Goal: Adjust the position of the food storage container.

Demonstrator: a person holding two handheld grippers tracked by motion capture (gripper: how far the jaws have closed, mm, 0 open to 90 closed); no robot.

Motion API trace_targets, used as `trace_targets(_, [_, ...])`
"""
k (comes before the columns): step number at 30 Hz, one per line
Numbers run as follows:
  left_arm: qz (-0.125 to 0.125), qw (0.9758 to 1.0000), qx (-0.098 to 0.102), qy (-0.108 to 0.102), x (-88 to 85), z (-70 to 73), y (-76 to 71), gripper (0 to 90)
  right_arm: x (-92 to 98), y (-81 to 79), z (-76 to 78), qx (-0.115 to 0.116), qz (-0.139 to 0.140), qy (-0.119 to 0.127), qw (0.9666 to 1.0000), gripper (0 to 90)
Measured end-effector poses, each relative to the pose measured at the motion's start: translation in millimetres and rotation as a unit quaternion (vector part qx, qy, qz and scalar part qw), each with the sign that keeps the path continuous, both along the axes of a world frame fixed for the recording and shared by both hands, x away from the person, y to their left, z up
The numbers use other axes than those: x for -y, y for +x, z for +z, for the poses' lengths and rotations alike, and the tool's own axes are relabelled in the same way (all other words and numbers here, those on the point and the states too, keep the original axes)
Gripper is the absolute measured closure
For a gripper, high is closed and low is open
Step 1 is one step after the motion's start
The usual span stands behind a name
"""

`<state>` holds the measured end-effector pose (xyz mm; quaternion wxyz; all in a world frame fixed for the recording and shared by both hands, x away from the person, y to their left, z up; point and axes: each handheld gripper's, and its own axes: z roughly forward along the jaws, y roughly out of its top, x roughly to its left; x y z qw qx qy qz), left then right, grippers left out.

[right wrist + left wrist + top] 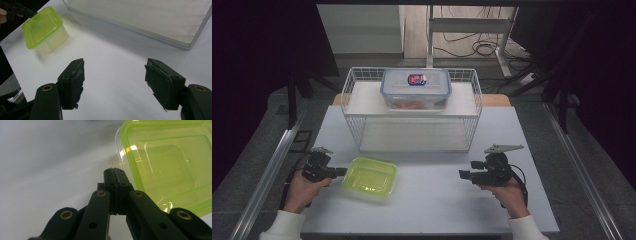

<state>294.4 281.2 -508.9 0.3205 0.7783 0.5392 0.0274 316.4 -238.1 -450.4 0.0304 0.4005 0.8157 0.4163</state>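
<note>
A lidded, translucent lime-green plastic container is set near the white table's front-left corner; the left gripper is closed empty beside it, the right gripper held open.

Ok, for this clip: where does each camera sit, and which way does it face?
High view: above the person's side, looking forward and down on the white table; both hands, left gripper and right gripper show.
Left gripper view: rides the left gripper, jaws shut, tips beside the yellow-green lidded plastic container.
Right gripper view: rides the right gripper, jaws open, facing across the table.
Shared: all three show the container; high and right gripper views show the white wire rack's base board.
</note>
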Motion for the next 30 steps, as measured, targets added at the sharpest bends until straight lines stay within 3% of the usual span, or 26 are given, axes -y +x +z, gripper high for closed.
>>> trace_targets(7, [-0.031,0.9995,0.001,-0.007,18.6,3.5,-3.1,89.9,2.8,-0.2,1.7,0.004,-0.011,0.004,0.9999,31.7])
trace_targets(16, [-0.086,0.9963,-0.001,-0.006,53.5,6.0,-9.3,89.7,3.2,-1.2,2.2,0.006,-0.01,0.002,0.9999,31.9])
trace_targets(26, [-0.125,0.9921,0.007,-0.001,89.3,6.0,-15.3,89.2,4.2,-1.2,2.9,0.008,-0.013,0.004,0.9999,31.9])
trace_targets(30, [-0.126,0.992,0.008,-0.001,99.8,6.2,-14.7,89.6,2.9,-1.2,2.3,0.006,-0.011,0.003,0.9999,31.9])
